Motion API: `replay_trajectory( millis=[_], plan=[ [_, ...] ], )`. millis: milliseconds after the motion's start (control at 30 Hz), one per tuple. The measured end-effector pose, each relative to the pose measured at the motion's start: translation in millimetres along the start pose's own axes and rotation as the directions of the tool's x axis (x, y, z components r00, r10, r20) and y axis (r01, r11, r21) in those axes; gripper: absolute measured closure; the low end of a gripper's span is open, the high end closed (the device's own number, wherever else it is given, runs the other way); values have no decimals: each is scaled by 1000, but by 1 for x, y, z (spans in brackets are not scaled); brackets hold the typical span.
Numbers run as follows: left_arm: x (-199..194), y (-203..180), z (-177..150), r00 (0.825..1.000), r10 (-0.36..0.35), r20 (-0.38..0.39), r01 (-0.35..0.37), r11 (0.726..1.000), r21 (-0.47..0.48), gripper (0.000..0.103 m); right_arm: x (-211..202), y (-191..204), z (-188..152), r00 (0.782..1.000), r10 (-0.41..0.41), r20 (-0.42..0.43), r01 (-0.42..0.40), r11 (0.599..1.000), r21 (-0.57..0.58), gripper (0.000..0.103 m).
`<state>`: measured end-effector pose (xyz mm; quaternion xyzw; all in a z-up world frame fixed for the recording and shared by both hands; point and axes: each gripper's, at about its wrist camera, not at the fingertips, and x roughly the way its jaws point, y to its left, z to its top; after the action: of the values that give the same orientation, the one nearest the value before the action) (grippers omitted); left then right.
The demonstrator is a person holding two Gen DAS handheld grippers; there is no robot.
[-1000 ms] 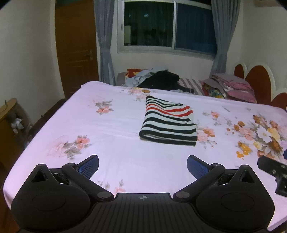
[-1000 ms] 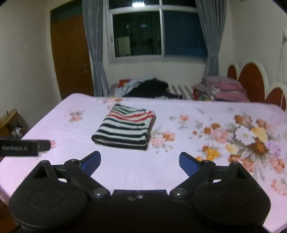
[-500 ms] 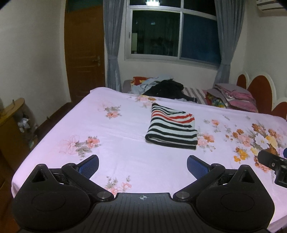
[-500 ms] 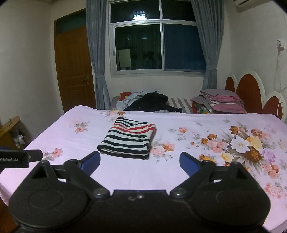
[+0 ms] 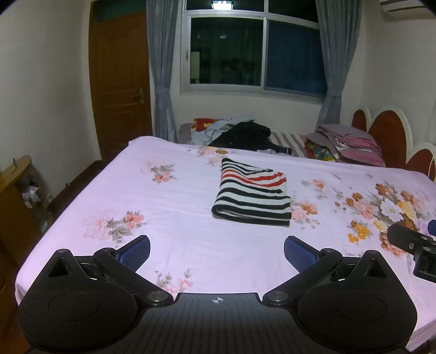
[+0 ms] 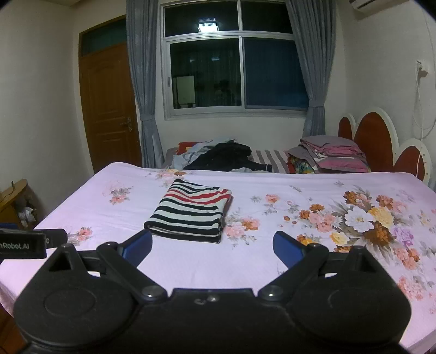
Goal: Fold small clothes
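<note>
A folded striped garment (image 5: 252,197) lies mid-bed on the floral sheet (image 5: 177,217), bare sheet on every side. Left claw (image 5: 216,252) and right claw (image 6: 212,246) hover near the bed's front edge, fingers spread apart, holding nothing.

Dim indoor light, ceiling lamp reflection (image 6: 208,25) glaring in dark window (image 6: 234,72), soft focus, fisheye bending, black vignetted corners

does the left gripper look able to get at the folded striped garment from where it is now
Probably yes. The left gripper is open and empty, and only bare pink floral bedsheet lies between it and the folded black, white and red striped garment; it is not touching it yet.
</note>
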<state>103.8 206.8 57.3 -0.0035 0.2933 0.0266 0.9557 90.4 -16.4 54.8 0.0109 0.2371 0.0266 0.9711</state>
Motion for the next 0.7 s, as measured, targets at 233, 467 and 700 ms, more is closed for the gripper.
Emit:
replay_trajectory(
  millis=[233, 467, 700],
  plan=[
    [0, -5, 0, 1000, -7, -9, 7, 1000, 7, 0, 0, 0, 0, 1000, -4, -4, 4, 1000, 3, 7],
    [0, -10, 1, 1000, -9, -8, 9, 1000, 16, 0, 0, -6, -2, 1000, -11, -7, 11, 1000, 11, 7],
    [0, -18, 3, 1000, -16, -11, 16, 1000, 24, 0, 1, -10, -3, 1000, -13, -10, 13, 1000, 14, 7]
  ],
)
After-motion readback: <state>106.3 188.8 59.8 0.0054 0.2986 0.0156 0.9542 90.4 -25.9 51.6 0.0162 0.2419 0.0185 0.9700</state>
